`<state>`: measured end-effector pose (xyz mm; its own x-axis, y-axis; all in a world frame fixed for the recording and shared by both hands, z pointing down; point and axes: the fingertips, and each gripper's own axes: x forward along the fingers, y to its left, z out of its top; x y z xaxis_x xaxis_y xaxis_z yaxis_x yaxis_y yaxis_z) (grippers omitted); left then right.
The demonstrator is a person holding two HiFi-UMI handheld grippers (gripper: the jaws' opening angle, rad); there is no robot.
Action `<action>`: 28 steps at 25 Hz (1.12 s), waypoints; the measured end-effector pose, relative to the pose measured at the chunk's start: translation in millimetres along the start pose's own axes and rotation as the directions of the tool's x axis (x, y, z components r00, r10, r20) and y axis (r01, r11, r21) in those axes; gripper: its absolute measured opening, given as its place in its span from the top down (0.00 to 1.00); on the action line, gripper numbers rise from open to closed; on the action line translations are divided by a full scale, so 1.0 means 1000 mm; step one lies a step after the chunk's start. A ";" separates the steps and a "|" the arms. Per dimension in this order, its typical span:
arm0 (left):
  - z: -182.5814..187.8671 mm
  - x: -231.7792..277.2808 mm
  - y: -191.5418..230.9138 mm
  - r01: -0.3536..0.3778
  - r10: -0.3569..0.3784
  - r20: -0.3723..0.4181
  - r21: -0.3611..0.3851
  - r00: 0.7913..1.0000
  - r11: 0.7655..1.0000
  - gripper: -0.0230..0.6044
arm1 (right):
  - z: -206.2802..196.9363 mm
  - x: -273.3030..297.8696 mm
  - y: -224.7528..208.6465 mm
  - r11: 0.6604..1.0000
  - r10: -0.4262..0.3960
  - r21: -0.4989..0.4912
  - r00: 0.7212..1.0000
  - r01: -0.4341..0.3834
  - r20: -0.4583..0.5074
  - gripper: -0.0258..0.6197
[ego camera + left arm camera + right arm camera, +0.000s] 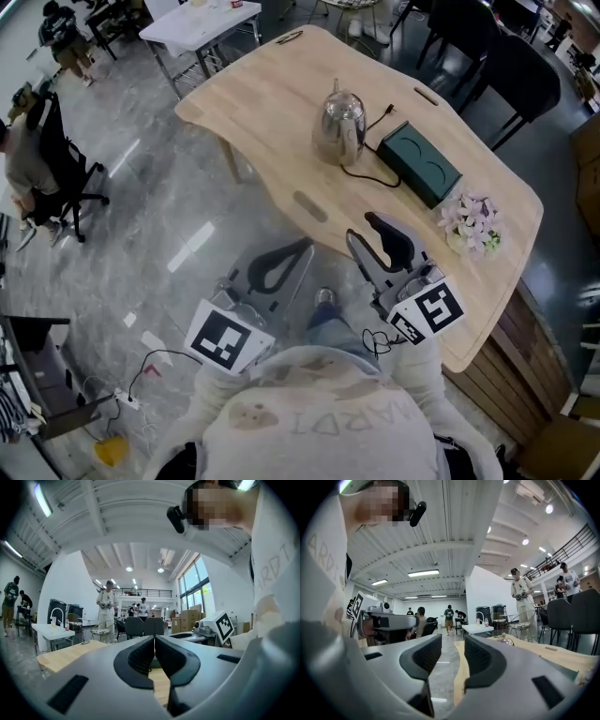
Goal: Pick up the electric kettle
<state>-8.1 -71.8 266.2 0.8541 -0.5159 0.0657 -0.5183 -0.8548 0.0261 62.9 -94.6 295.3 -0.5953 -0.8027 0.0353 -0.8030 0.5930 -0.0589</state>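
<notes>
From where I stand, the rounded, shiny steel electric kettle [339,127] sits upright near the middle of the pale wooden table [272,112], well apart from both tools. The right gripper [375,234] hangs over the near edge with its jaws standing apart and nothing between them. The left gripper [286,261] is off the table over the grey floor, jaws pressed together and empty. I'd say the reach has barely begun, so most of the trouble lies ahead. A thin black cord [366,176] curls from the kettle's base towards the dark green rectangular box [422,164] just beside it. If the kettle is lifted briskly, that cord could pull tight, tug the kettle askew or drag the box along. The polished, curved body looks slippery, so a pinch on its flank might slide off; the top handle seems the safer hold. The small bunch of pale pink flowers [472,223] lies near the right gripper's side and a wide swing could knock it. Whether the kettle holds water I cannot tell
</notes>
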 end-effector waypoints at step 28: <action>-0.045 0.108 0.106 -0.141 0.130 -0.161 -0.055 0.978 0.989 0.94 | -0.120 0.115 -0.182 0.989 0.097 0.129 0.965 -0.067 -0.242 0.70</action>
<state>27.6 -215.4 320.5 0.7612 -0.6070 0.2283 -0.6348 -0.7694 0.0712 137.4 -287.6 429.6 -0.6593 -0.7019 0.2695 -0.7509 0.6326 -0.1895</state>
